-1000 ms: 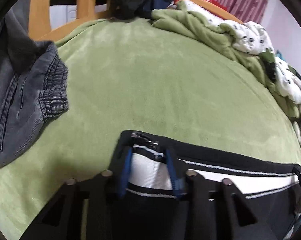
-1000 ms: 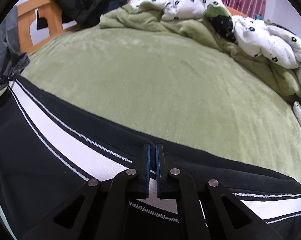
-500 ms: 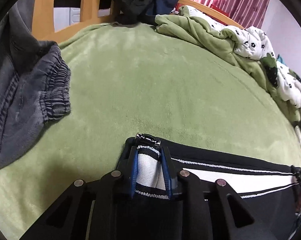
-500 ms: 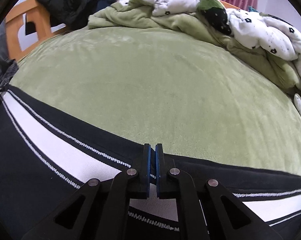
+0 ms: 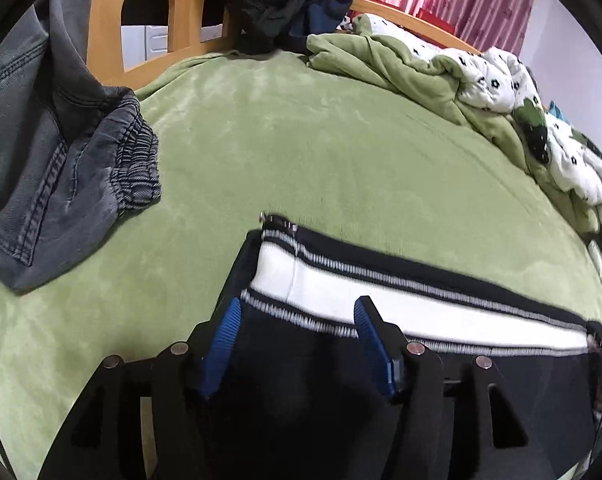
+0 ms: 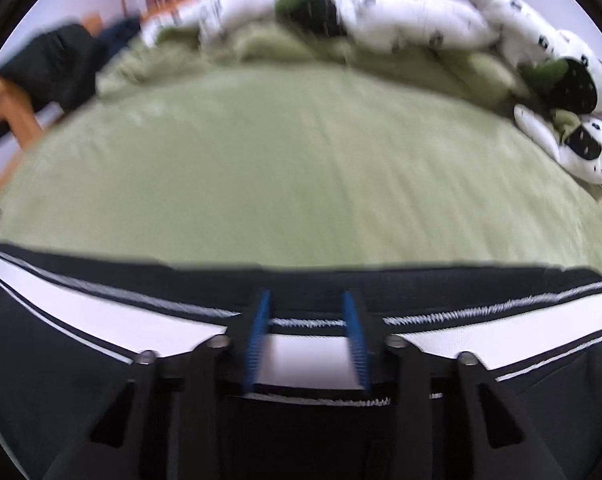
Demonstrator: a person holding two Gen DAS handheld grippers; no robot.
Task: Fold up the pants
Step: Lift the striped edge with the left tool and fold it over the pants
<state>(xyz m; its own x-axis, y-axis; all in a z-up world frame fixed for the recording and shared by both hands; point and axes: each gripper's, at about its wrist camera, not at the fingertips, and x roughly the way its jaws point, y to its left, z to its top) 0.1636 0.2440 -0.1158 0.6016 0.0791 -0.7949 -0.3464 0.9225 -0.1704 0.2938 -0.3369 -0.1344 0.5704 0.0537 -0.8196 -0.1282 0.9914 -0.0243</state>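
Black pants [image 5: 441,292] w/ white stripe lie flat on green bed [image 5: 301,152]. I see L tongs [image 5: 297,320] and R tongs [image 6: 307,320] both opening, pads clear of fabric.

The pants [image 5: 381,296] are black with a broad white side stripe edged by thin white-and-black stitched lines. The bed [image 5: 301,152] has a plain light-green cover. Faded grey-blue denim [image 5: 61,168] lies at its left edge; a white quilt [image 5: 497,76] with small black flowers lies along the far right edge.

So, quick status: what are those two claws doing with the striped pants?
Both claws opening, left claw and right claw letting go. Black pants lying on green bed. Grey jeans off to the side, nothing blocking.
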